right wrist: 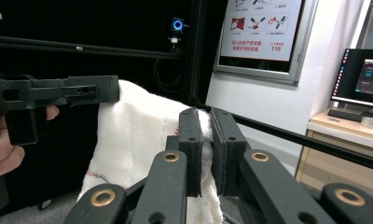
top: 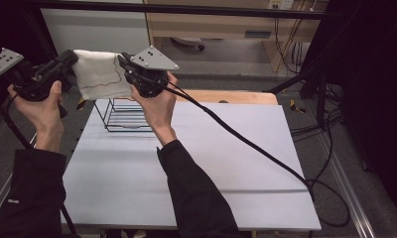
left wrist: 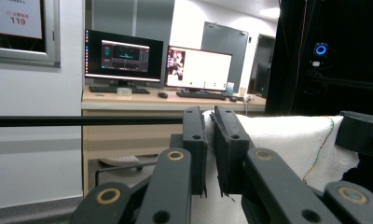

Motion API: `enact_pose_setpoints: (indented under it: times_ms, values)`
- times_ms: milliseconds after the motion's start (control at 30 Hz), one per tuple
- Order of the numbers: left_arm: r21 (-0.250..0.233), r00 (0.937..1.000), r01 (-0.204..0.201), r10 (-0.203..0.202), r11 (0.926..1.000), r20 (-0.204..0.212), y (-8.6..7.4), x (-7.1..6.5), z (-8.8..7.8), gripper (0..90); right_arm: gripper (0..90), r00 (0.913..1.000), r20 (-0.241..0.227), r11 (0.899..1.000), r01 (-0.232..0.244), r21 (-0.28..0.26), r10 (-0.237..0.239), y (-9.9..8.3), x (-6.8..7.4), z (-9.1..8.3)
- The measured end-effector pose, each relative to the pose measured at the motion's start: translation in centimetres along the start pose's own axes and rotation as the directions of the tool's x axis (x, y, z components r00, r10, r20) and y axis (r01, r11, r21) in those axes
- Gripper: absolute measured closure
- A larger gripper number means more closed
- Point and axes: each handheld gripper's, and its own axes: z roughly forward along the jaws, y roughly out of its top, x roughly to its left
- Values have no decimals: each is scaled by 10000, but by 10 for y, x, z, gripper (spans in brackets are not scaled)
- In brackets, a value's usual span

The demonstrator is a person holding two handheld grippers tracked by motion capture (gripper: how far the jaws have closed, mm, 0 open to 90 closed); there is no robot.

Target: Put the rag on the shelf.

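You've got both hands raised, left gripper [top: 70, 62] and right gripper [top: 127, 67] each clamped on the white woven cloth [top: 99, 74] above the black wire rack [top: 122, 116].

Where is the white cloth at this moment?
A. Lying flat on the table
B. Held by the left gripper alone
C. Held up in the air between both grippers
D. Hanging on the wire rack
C: the left gripper and the right gripper each pinch an edge of the white cloth, which hangs above the wire rack and the table.

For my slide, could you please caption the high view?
Both tools hold a white cloth above a wire rack.
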Motion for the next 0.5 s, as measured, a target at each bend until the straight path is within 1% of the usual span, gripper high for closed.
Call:
enact_pose_setpoints:
  times_ms: [367, 500]
  values:
    - [-223, 10000, 44, -44, 9997, -3, 14, 6, 11, 836, 837, 9999, 78, 9999, 126, -110, -125, 14, -6, 12]
    - [-317, 10000, 75, -74, 9995, 45, 20, 8, 15, 836, 837, 9995, 132, 9994, 291, -205, -288, 22, -8, 14]
